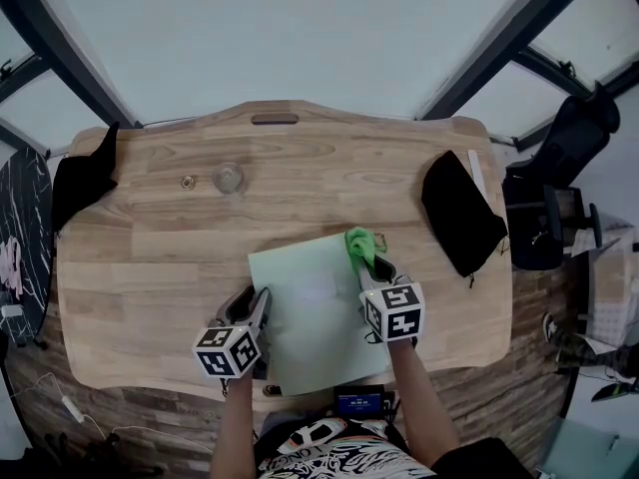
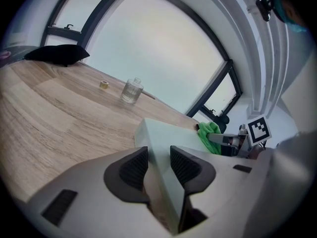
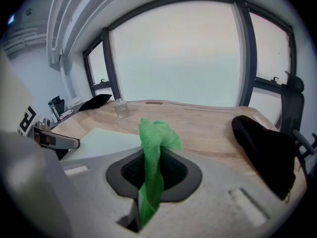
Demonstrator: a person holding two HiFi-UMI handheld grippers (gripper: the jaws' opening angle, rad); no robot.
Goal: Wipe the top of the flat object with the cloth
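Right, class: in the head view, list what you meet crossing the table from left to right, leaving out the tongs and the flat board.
Black fabric bundle → small gold cap → glass bottle → green cloth → black pouch.

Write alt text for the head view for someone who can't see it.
Seen from above, a person's right gripper pinches a green cloth at the far edge of a pale flat board on a wooden table, while the left gripper clamps the board's left edge. A glass bottle and black pouch lie farther off.
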